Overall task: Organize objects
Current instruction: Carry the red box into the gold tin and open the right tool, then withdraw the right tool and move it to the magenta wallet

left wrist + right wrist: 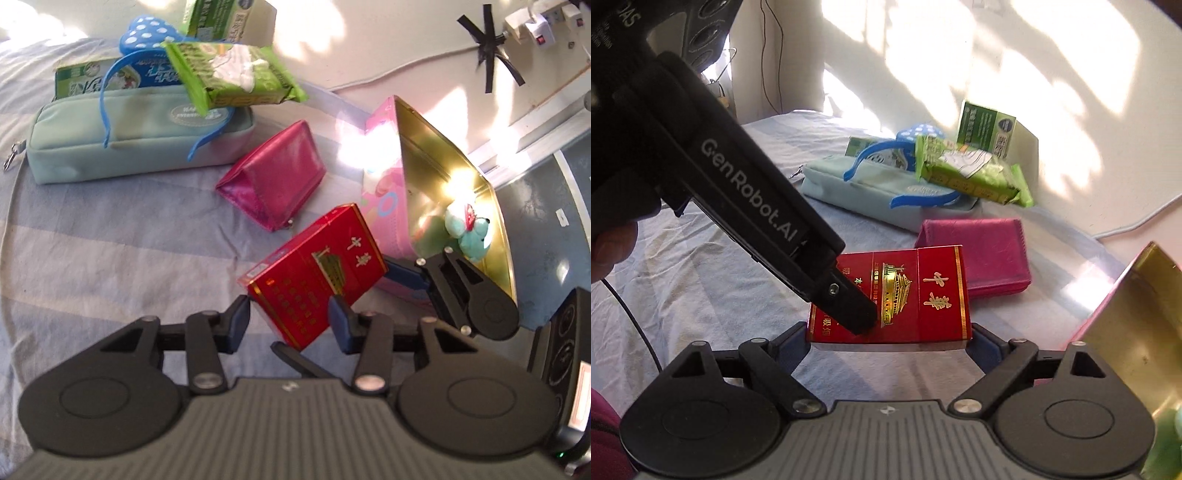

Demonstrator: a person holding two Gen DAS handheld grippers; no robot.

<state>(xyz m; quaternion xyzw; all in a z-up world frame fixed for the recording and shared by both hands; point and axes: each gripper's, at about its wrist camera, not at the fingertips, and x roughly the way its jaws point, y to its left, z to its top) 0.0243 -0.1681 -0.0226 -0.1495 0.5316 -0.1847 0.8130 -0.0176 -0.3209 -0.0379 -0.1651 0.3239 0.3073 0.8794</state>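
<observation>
A red cigarette box [314, 273] hangs a little above the striped bedsheet [110, 240]. My left gripper [290, 314] is shut on its lower end, one pad on each flat face; in the right wrist view its upper finger [855, 314] lies across the box's [923, 295] top face. My right gripper [888, 343] is open, its blue pads standing just beside the box's two short sides without squeezing it. One of its fingers [404, 275] shows at the box's far end in the left wrist view.
An open pink tin [436, 158] with a teal plush toy [469, 232] inside stands at right. A magenta wallet [277, 181] lies behind the box. Farther back are a pale blue pencil case [129, 144], blue headband [107, 110], green snack packet [236, 74] and green carton [229, 18].
</observation>
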